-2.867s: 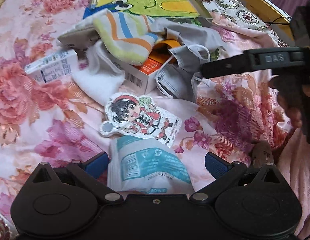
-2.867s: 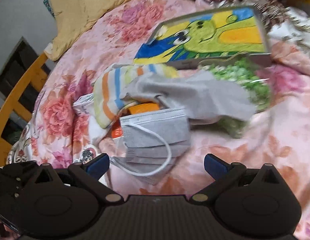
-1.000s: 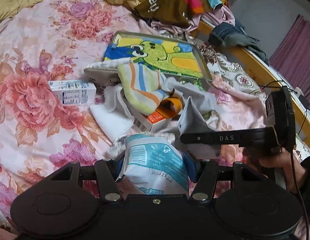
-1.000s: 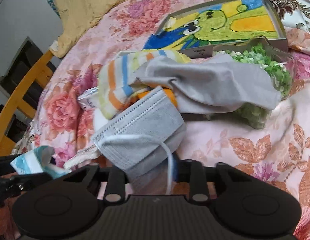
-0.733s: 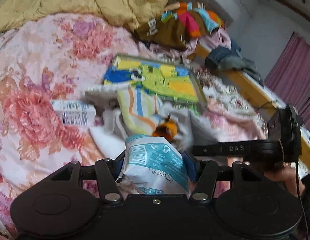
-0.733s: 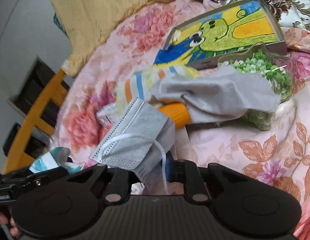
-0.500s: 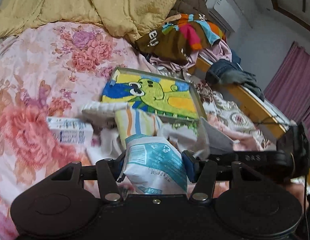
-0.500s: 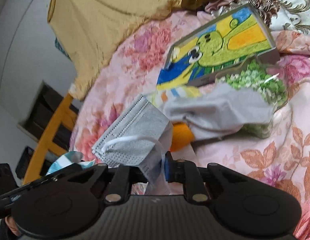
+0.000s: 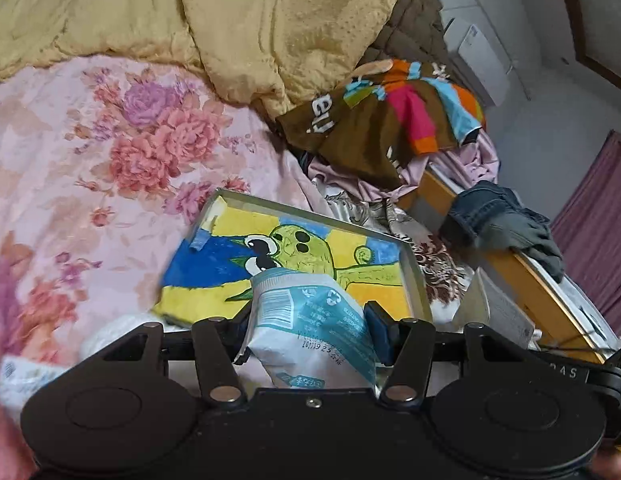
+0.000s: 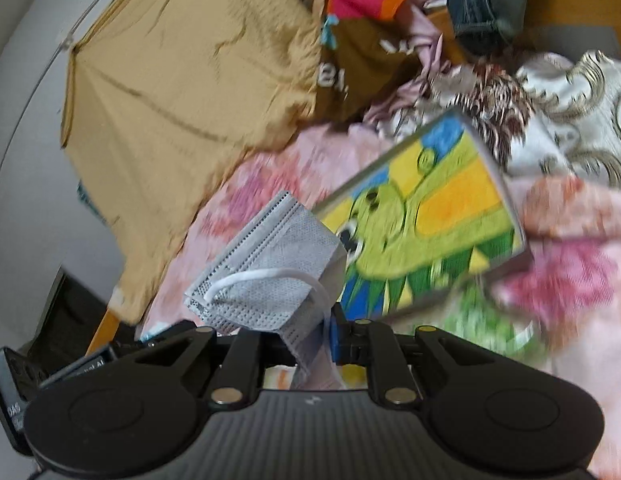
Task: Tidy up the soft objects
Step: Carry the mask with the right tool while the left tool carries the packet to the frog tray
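My left gripper (image 9: 310, 330) is shut on a white and teal tissue pack (image 9: 310, 322), held up in the air in front of the cartoon-frog tray (image 9: 412, 276). In the right wrist view, my right gripper (image 10: 306, 334) is shut on a grey face mask (image 10: 270, 280); the mask sticks up to the left and its white ear loop hangs down. The same tray (image 10: 514, 220) lies tilted ahead on the flowered bedsheet (image 10: 570, 280). The other gripper shows at the lower right edge of the left view and at the lower left of the right view.
A yellow quilt (image 9: 190, 12) is heaped at the back of the bed. A pile of colourful clothes (image 9: 390, 120) lies behind the tray, and jeans (image 9: 498, 220) hang over the wooden bed rail (image 9: 522, 276). A bag of green bits (image 10: 486, 320) lies below the tray.
Both grippers lifted and swung forward toward the tray, carrying the tissue pack and the mask. The heap of socks and boxes has dropped out of view below them. The right wrist rolled.
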### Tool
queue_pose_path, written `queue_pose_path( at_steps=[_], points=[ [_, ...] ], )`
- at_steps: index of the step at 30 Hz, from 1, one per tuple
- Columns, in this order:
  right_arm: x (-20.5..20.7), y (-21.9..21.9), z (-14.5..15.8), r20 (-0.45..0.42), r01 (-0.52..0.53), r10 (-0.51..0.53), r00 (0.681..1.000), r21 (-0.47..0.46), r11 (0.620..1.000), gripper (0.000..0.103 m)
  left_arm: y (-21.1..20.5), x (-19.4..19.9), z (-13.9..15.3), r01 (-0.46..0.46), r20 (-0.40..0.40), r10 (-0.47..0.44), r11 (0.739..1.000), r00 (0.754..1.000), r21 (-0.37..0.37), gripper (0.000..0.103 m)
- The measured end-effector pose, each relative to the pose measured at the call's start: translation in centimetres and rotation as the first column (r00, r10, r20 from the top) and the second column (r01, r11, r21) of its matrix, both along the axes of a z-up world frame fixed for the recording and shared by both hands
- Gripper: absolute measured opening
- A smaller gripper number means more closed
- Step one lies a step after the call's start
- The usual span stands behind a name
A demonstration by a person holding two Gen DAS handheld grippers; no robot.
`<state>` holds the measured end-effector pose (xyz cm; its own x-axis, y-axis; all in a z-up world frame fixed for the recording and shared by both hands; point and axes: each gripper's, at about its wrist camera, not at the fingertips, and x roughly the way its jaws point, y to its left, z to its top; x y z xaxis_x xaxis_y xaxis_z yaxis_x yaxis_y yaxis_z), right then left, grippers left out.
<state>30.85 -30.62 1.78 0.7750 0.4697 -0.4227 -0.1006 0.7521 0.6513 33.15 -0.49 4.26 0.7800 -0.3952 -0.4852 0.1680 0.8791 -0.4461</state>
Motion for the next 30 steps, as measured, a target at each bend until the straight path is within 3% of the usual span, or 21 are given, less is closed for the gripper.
queue_pose_path(
  at_steps=[7,15,20,30],
  points=[
    [6.3,-1.0,-1.6,0.001,0.092,-0.092,0.996,0.003,0.996,0.016,-1.5,6.4,-2.4,-0.014,-0.011,0.014,1.000,1.000,0.007,0.057],
    [8.3,-1.9,-3.4,-0.043,0.174,-0.177,0.983,-0.064,0.983,0.017,-1.7,9.1,-6.0,-0.015,-0.012,0.016,0.993,1.000,0.116,0.057],
    [8.7,-1.5,-3.6,-0.039,0.205,-0.212,0.976,-0.139,0.969,0.018,-1.0,10.9,-7.5,-0.023,-0.046,0.025,0.999,0.999,0.038,0.057],
    [10.4,-1.4,-4.5,-0.081,0.233,-0.251,0.965,-0.180,0.956,0.031,-1.7,12.2,-9.3,-0.016,-0.083,0.021,0.998,0.996,0.061,0.063]
  ],
)
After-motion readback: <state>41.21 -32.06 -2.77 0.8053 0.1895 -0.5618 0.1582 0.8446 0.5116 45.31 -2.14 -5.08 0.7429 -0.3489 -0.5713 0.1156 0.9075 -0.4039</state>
